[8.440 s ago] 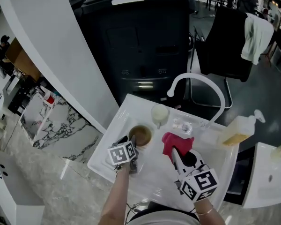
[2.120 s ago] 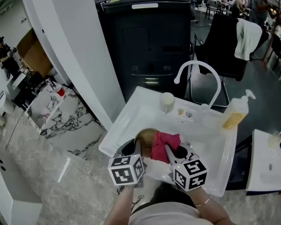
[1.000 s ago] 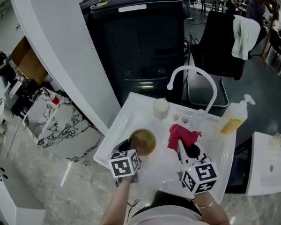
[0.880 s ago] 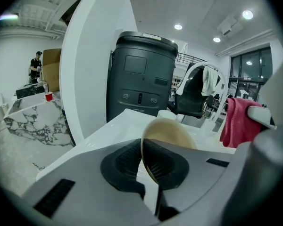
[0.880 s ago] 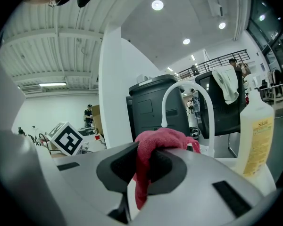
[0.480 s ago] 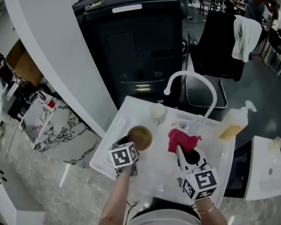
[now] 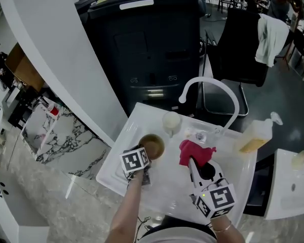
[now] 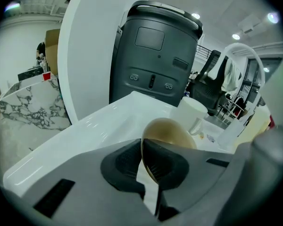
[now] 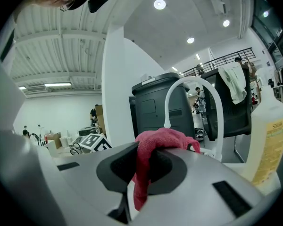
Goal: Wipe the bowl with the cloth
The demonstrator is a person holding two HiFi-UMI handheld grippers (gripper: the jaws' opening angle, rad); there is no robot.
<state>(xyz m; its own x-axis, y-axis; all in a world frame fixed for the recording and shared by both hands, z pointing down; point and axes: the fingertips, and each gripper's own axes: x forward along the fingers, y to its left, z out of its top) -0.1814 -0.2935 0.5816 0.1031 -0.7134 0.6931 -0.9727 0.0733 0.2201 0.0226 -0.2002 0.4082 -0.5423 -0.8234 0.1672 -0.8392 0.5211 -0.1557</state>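
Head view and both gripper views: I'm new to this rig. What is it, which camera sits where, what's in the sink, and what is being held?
No robot arm here: a person holds a two-jaw gripper in each hand. The head view looks down from the person's head; each gripper view looks along that gripper's own jaws. In the white sink stands a cup; a faucet and a soap bottle stand at its edge. The left gripper is shut on the rim of the brown bowl; the right gripper is shut on the red cloth. Bowl and cloth are apart.
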